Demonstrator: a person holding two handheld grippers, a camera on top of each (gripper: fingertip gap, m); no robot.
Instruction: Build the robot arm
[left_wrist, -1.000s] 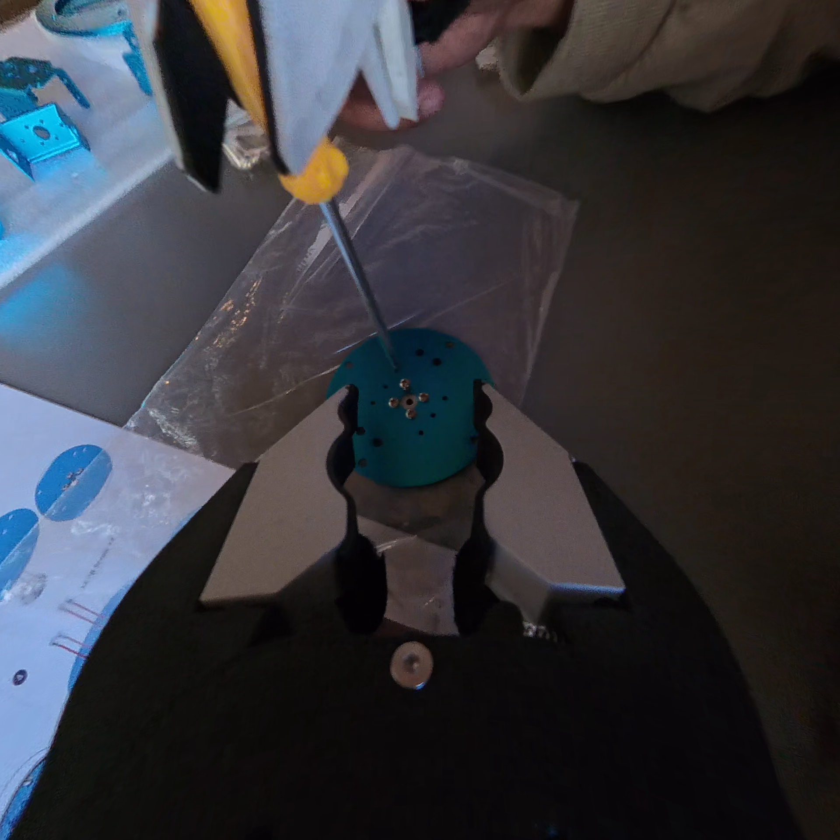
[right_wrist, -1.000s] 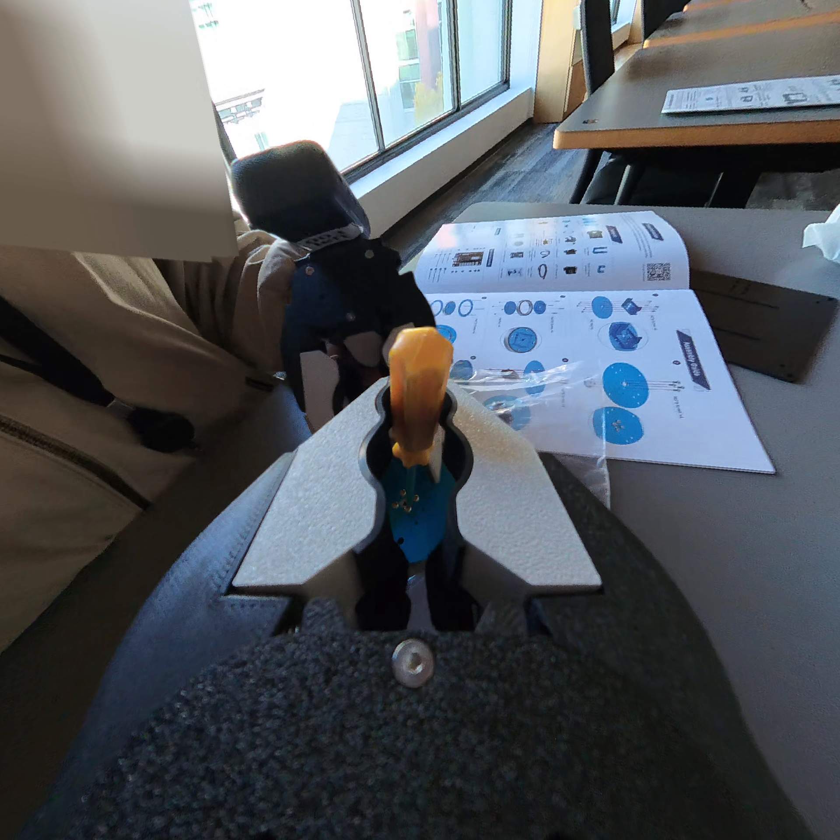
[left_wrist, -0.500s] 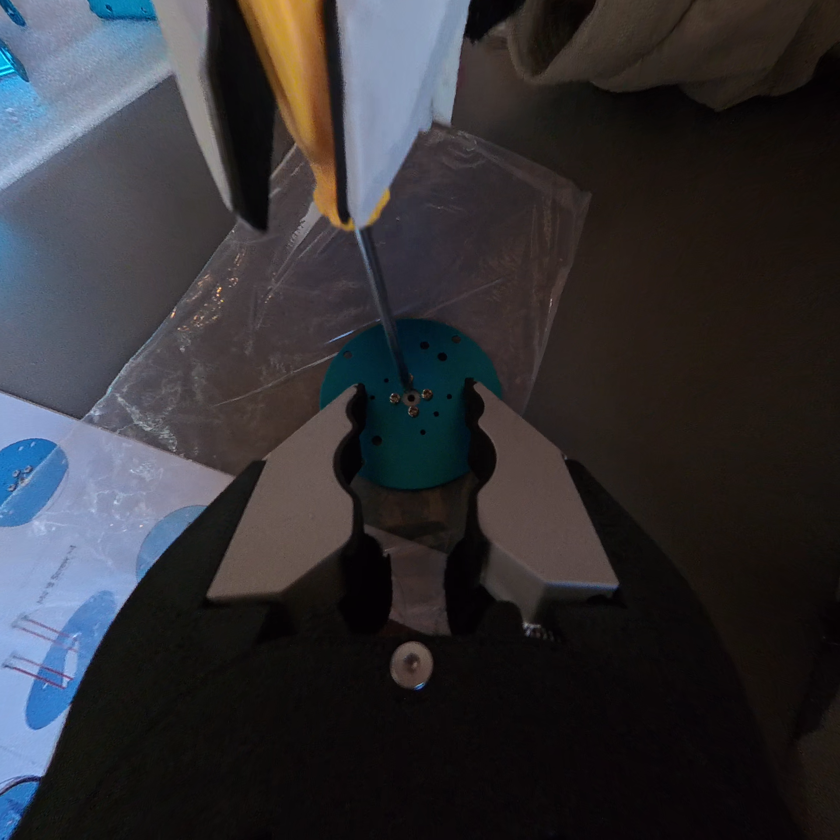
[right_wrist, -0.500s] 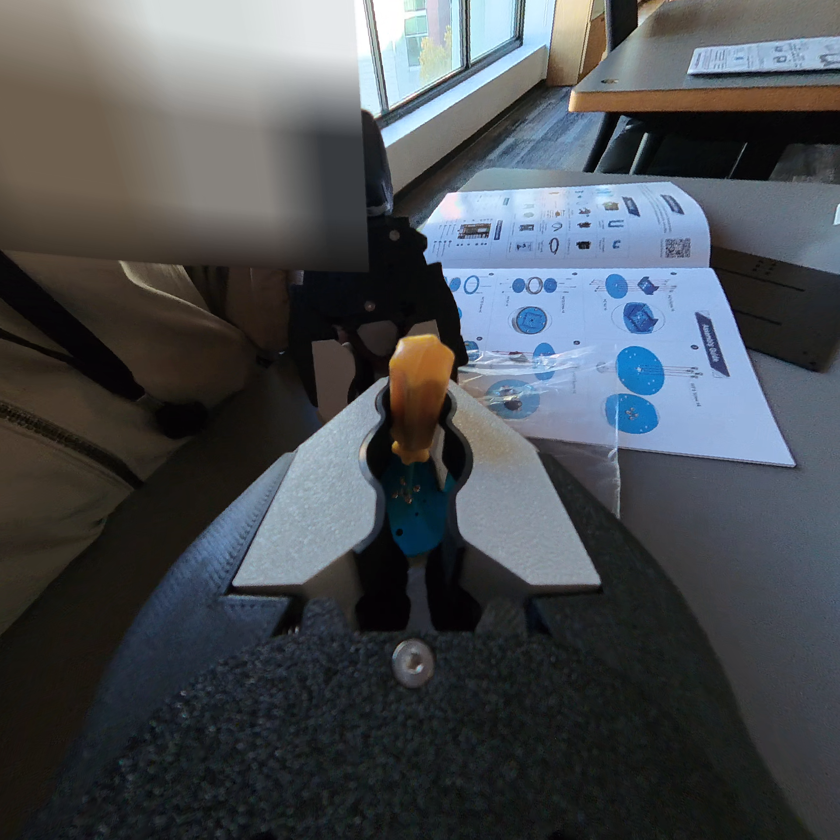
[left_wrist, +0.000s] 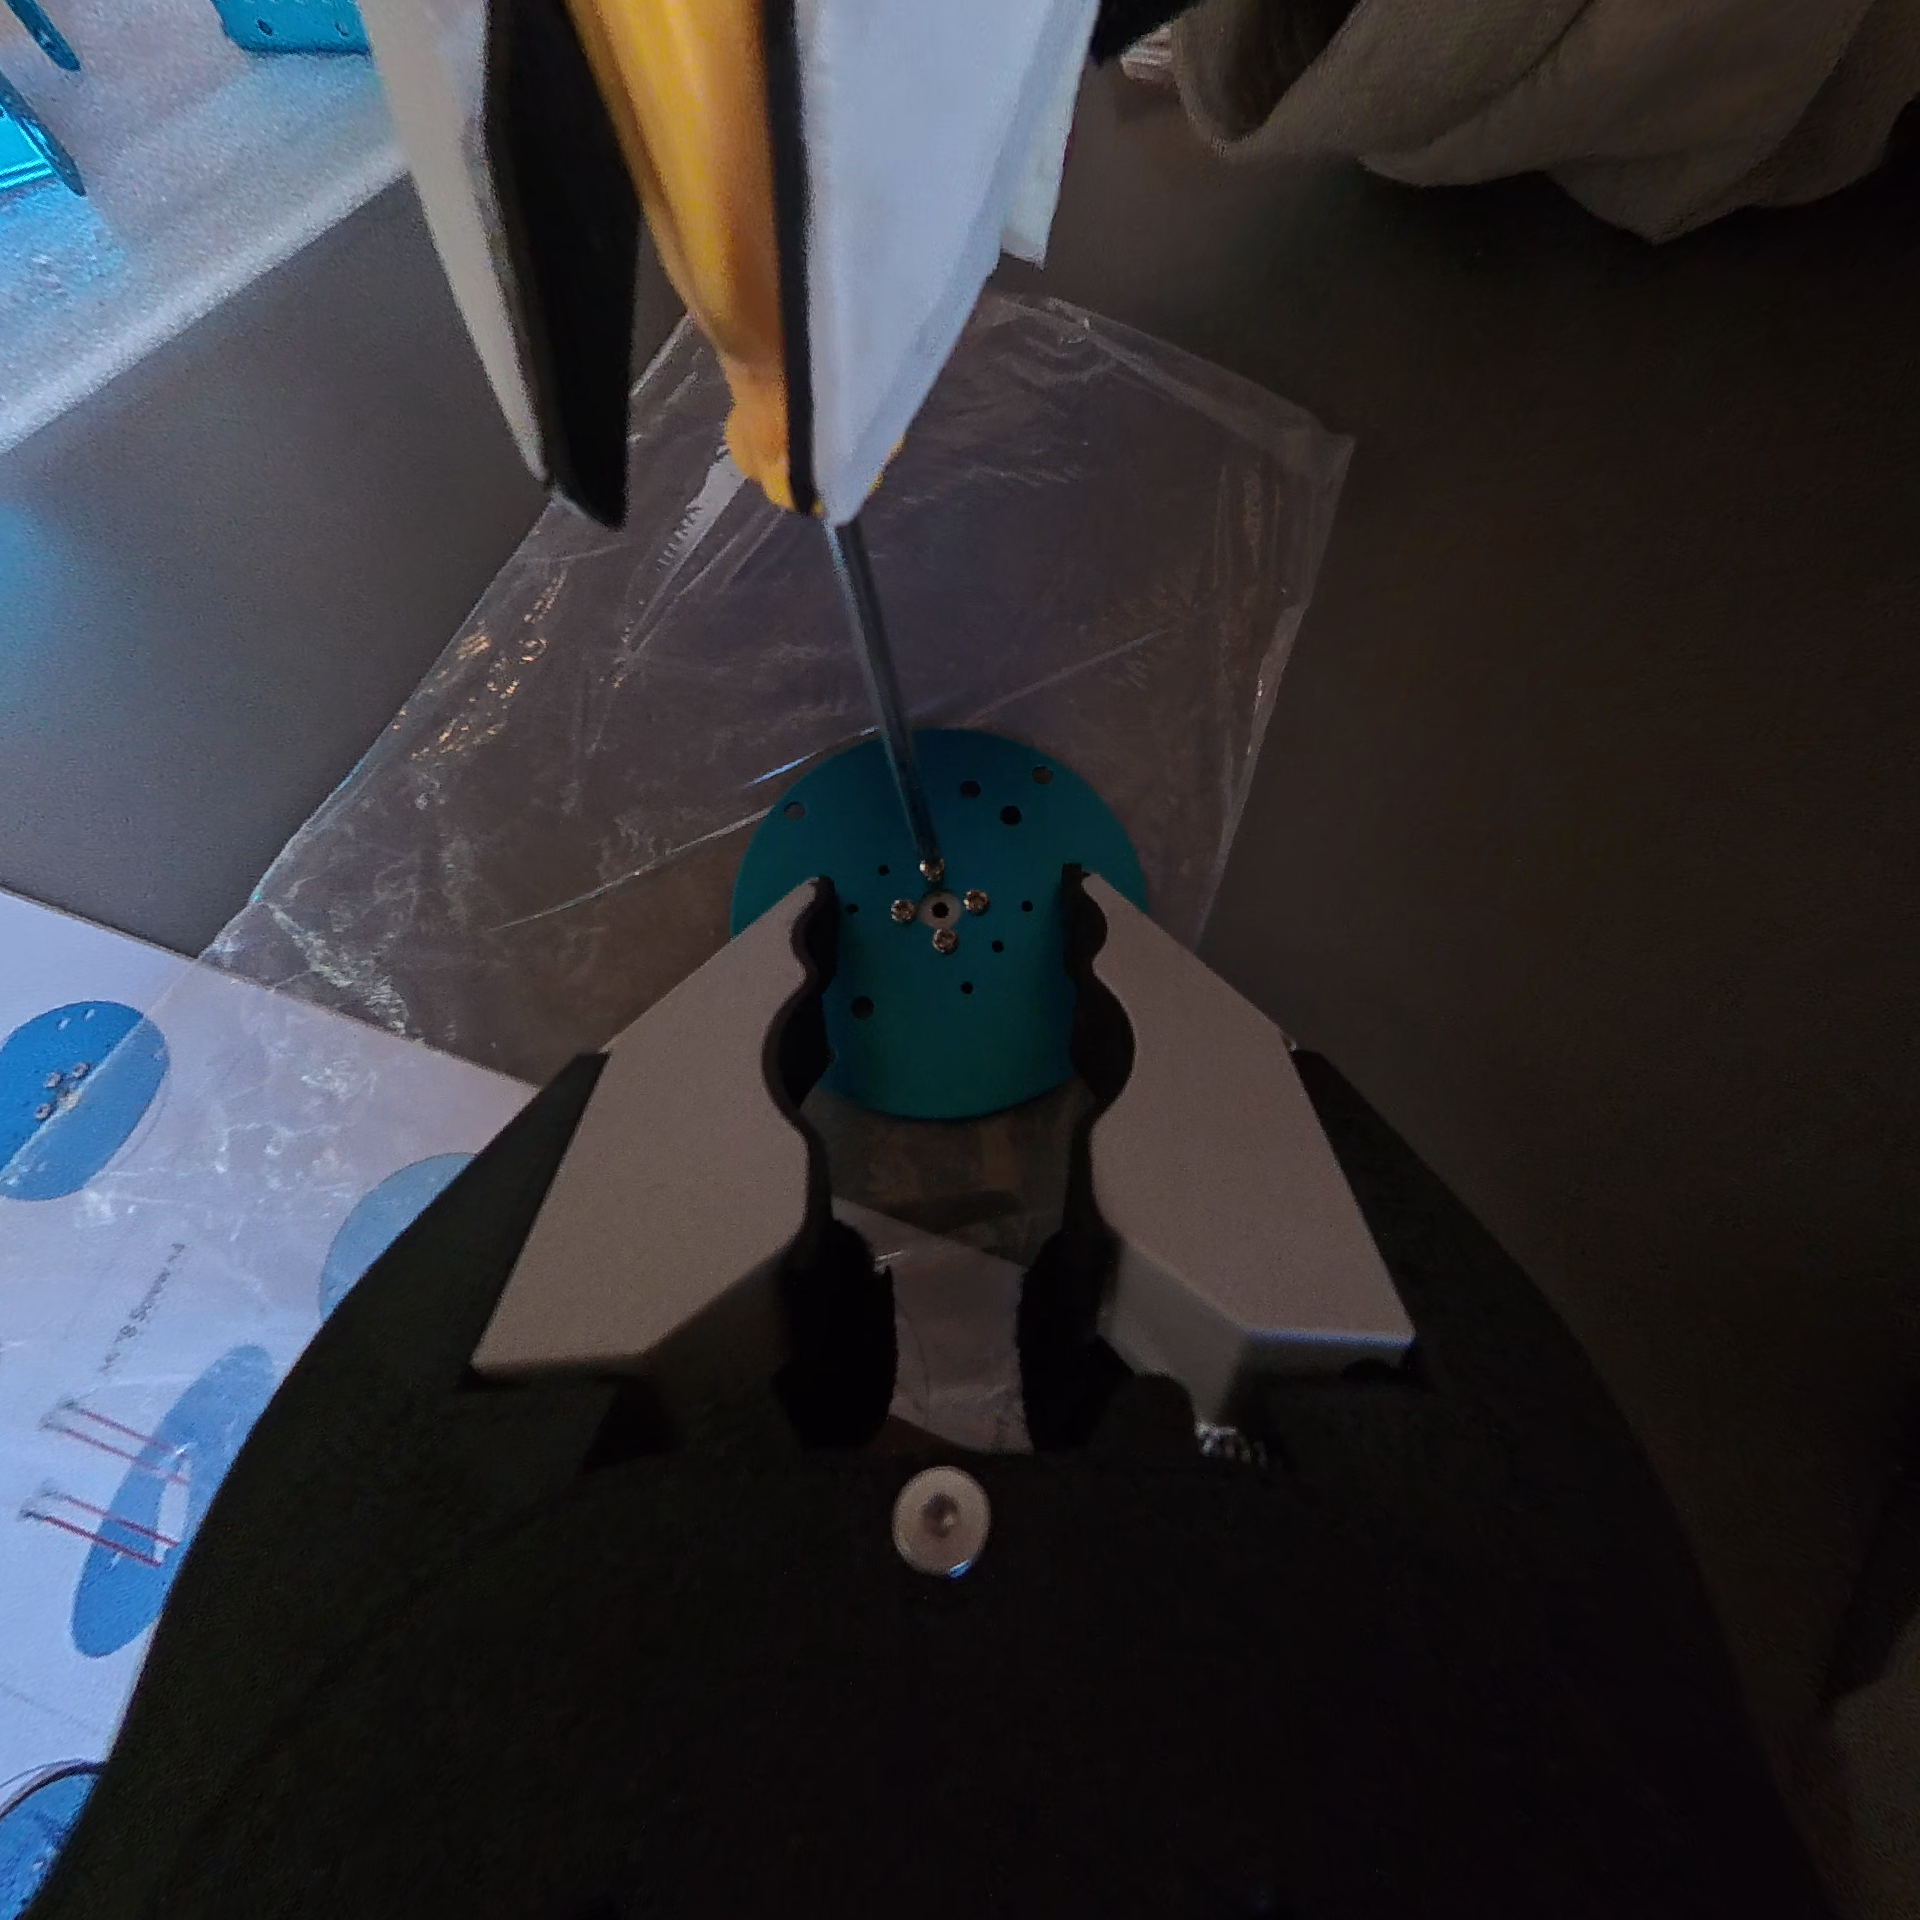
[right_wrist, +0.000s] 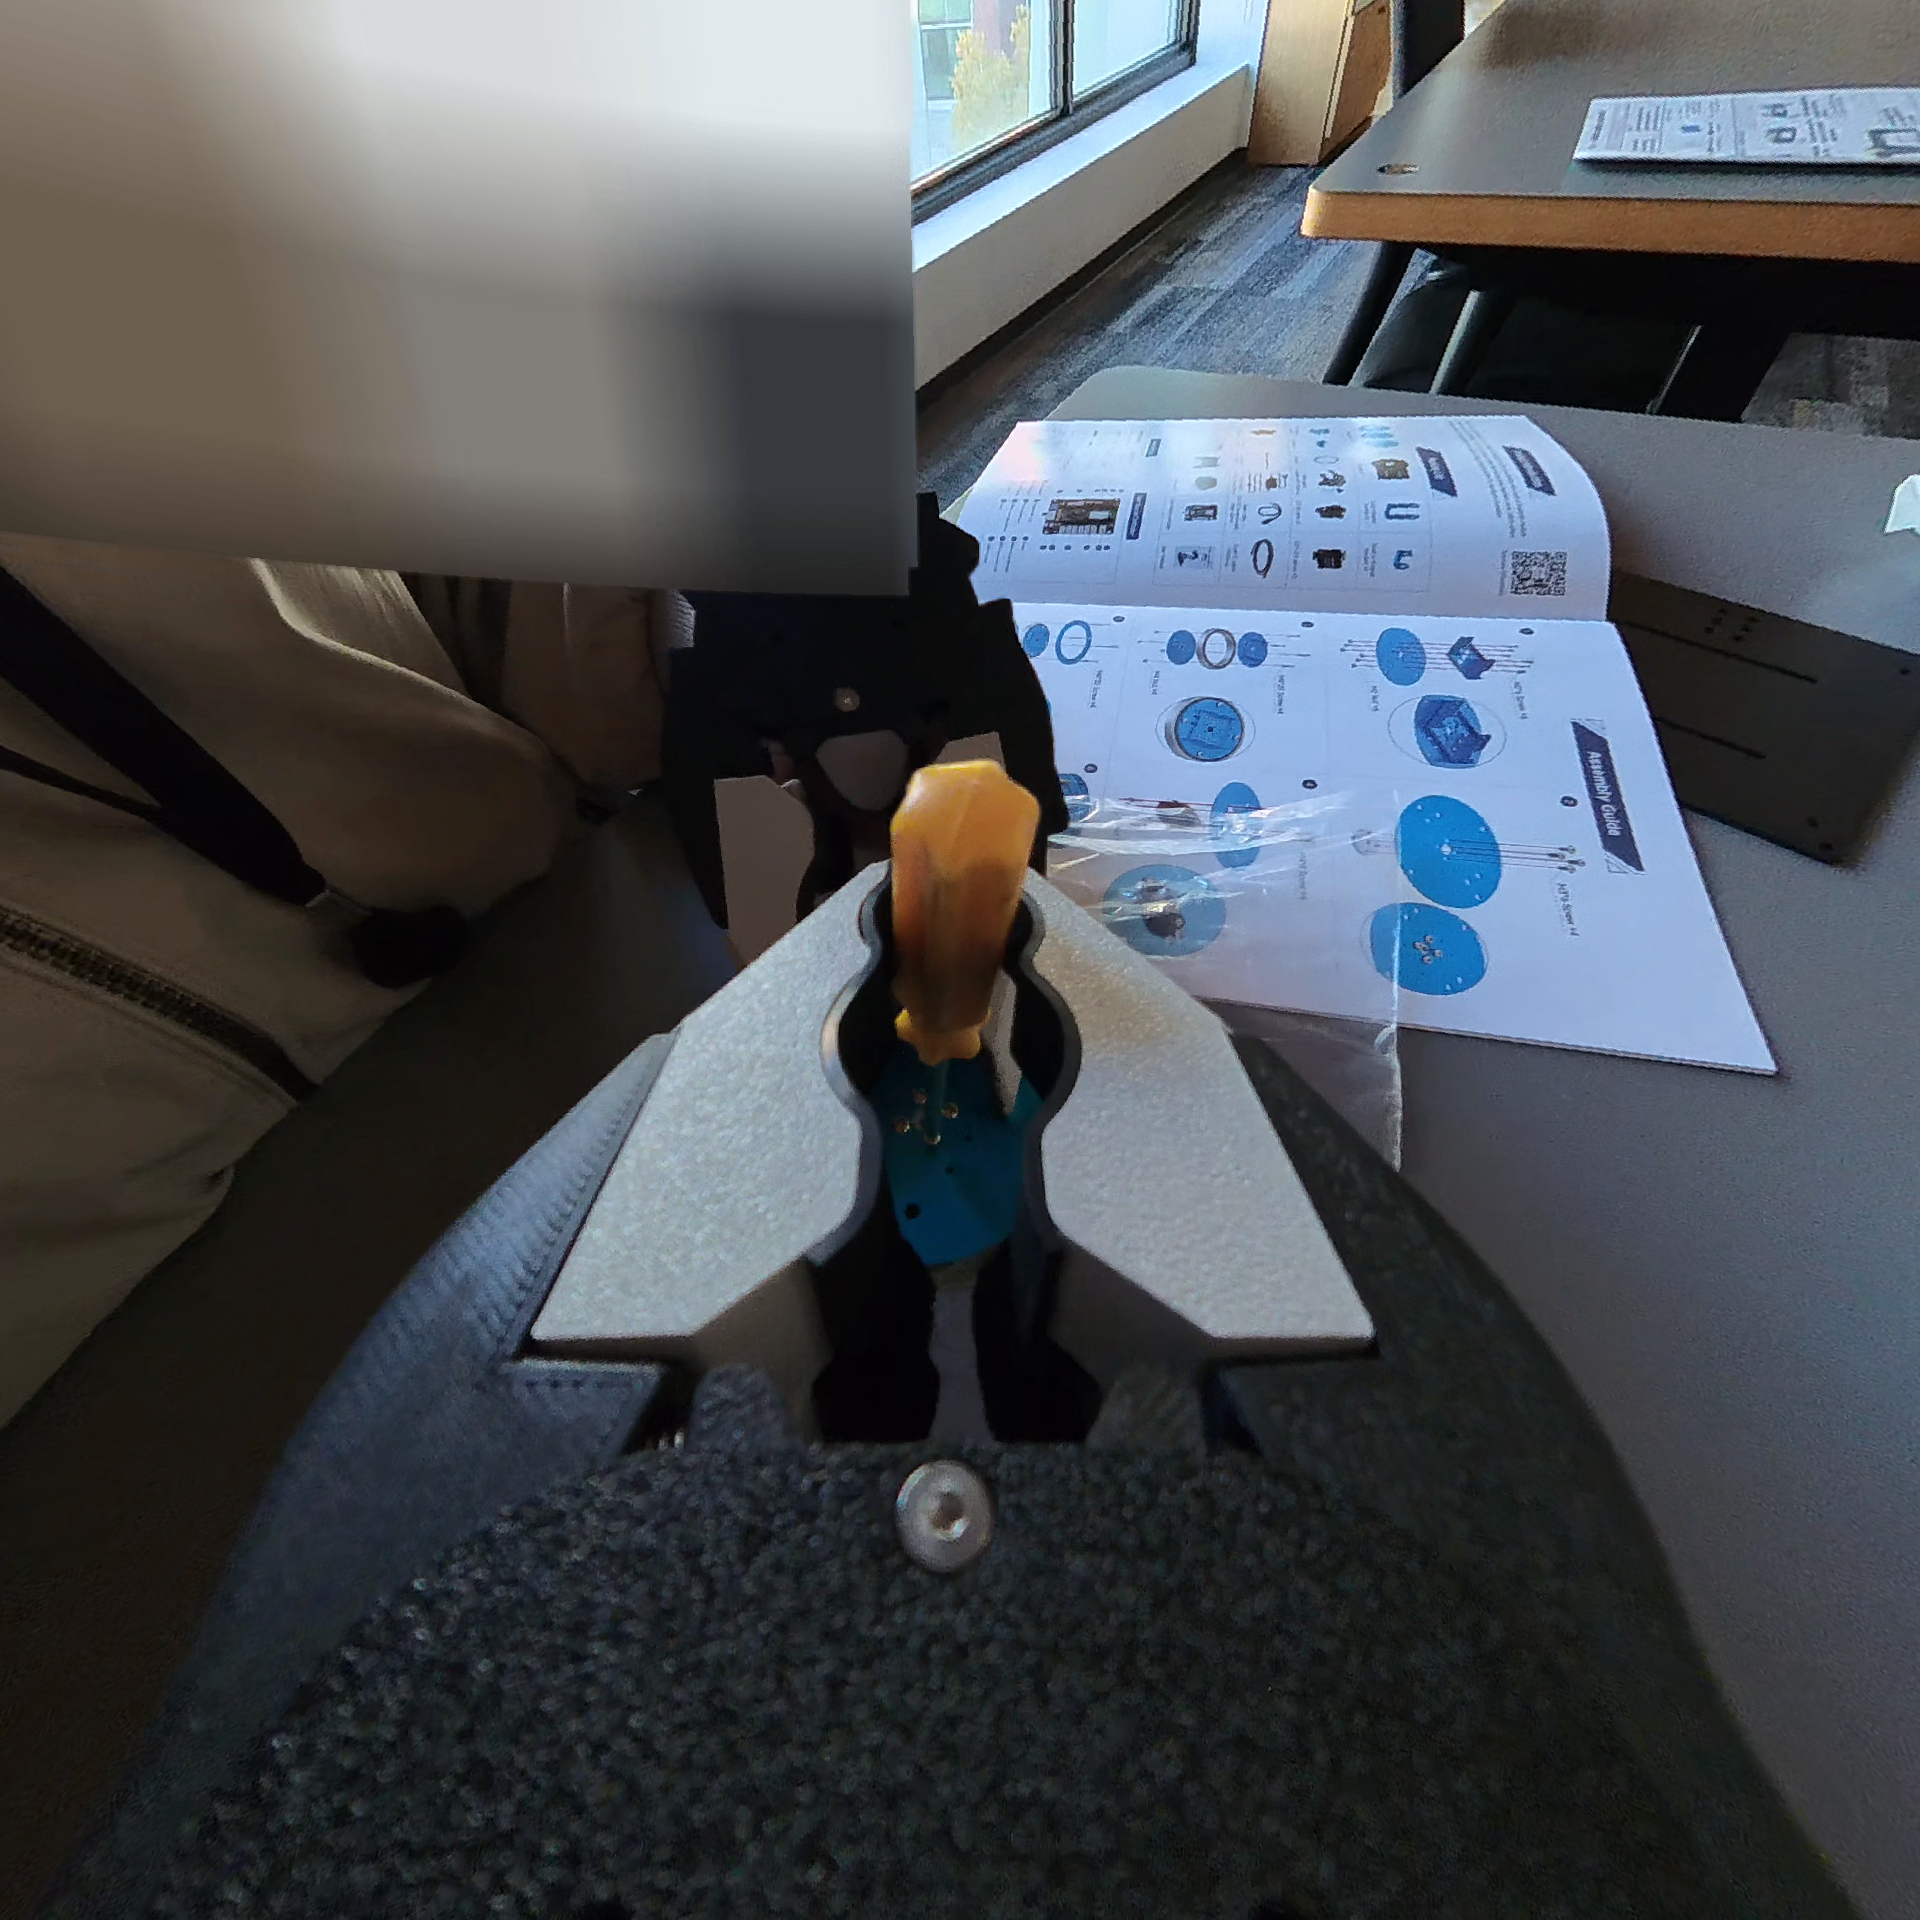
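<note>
My left gripper (left_wrist: 940, 883) holds a round teal disc (left_wrist: 935, 1039) with many small holes, its fingers closed on the disc's two sides over a clear plastic bag (left_wrist: 1091, 520). My right gripper (right_wrist: 956, 894) is shut on the amber handle of a screwdriver (right_wrist: 961, 883). In the left wrist view the right gripper (left_wrist: 727, 312) hangs above, and the screwdriver's steel shaft (left_wrist: 883, 675) points down. Its tip rests on the far screw (left_wrist: 932, 864) of the small ring of screws round the disc's centre hole. The disc (right_wrist: 956, 1184) and the left gripper (right_wrist: 862, 717) also show in the right wrist view.
An open assembly booklet (right_wrist: 1351, 779) lies on the grey table (right_wrist: 1662, 1351), with a small clear bag (right_wrist: 1195, 862) on it. A dark flat plate (right_wrist: 1787, 727) lies beyond it. Blue metal parts (left_wrist: 31, 104) sit at far left. A person in a beige jacket (right_wrist: 208, 935) is close by. Across from one pair of fingers to the other is roughly 9 centimeters.
The right gripper has come closer and lower with the screwdriver. Its tip has moved from the disc's far left part onto the screw just beyond the centre hole. The left gripper keeps holding the disc.
</note>
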